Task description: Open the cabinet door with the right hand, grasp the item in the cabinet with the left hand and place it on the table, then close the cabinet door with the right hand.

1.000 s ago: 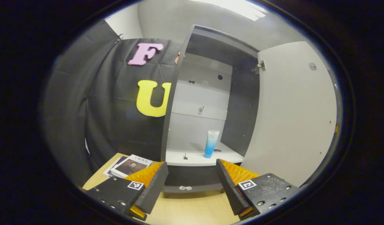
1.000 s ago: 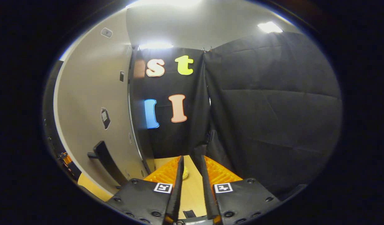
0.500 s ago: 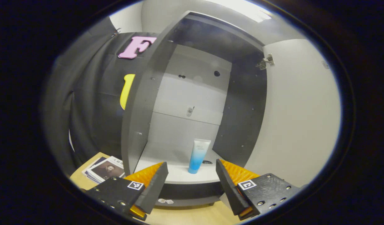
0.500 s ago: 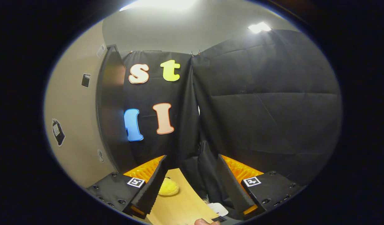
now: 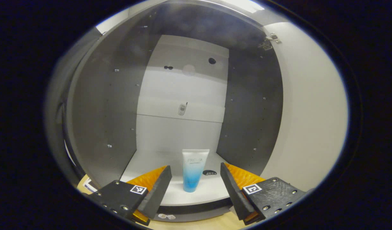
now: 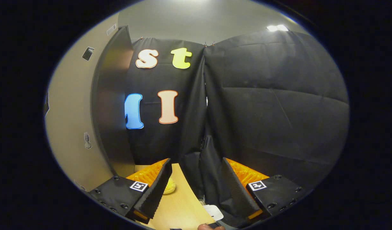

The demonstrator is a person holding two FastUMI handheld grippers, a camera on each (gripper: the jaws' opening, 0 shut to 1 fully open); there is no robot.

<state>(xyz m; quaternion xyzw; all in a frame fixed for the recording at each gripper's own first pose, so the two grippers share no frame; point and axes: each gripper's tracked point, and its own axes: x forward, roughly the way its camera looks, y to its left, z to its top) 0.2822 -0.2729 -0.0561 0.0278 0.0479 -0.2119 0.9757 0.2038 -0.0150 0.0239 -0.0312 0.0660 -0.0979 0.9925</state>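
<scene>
The cabinet door (image 5: 311, 111) stands swung wide at the right of the left gripper view, so the opening step looks done; the grasp, the placing on the table (image 6: 180, 207) and the closing are all left. The item, a white-and-blue tube (image 5: 193, 170), stands upright on its cap on the cabinet's floor shelf (image 5: 145, 163), near the front edge and untouched. The left gripper (image 5: 196, 179) points level into the cabinet with its fingers spread wide and holding nothing; the tube sits centred in the gap between them but farther in, apart from both. The right gripper (image 6: 196, 179) is off the door, its fingers also spread and empty, aimed at the black cloth wall (image 6: 272, 111) with the door's edge at its left, above the wooden table where a small yellow object (image 6: 169, 187) lies
</scene>
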